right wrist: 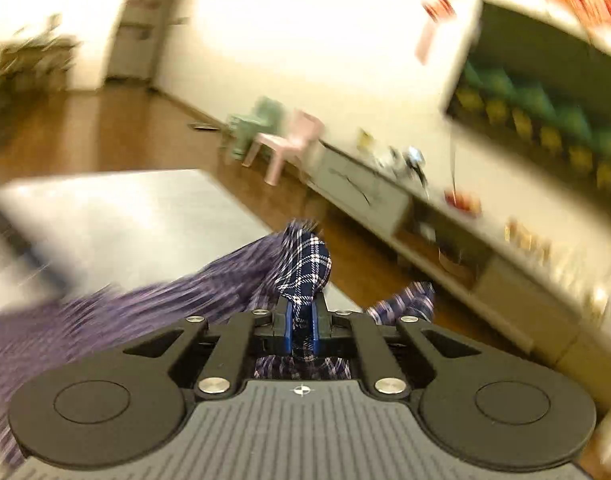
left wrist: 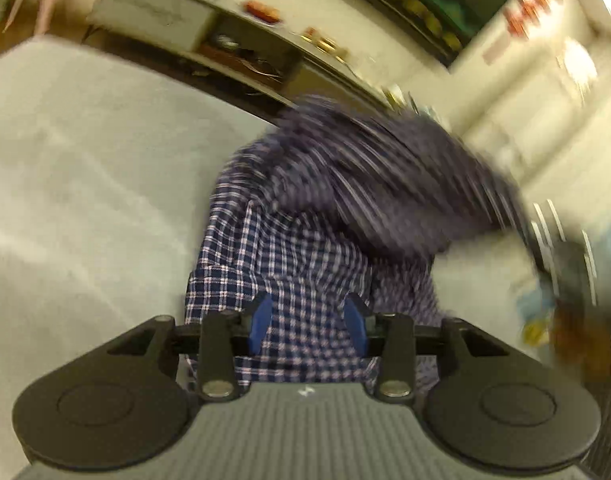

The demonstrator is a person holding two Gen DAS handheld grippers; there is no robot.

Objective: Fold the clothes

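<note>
Plaid shirt being lifted off the counter

The navy-and-white plaid cotton shirt is being pinched by the right tool above the pale counter; the left tool is being held half-wide over the shirt, gripping nothing, so the bunched cloth could be dragged crooked.

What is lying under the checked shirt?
The checked shirt lies on a pale table, bare beside it. Whatever is beneath the cloth is covered and cannot be seen.

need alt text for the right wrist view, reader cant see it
The right gripper is clamped shut on a bunched fold of a blue plaid shirt, which trails blurred to the left over a pale table. Behind are a wooden floor, two small chairs and a long low cabinet.
</note>
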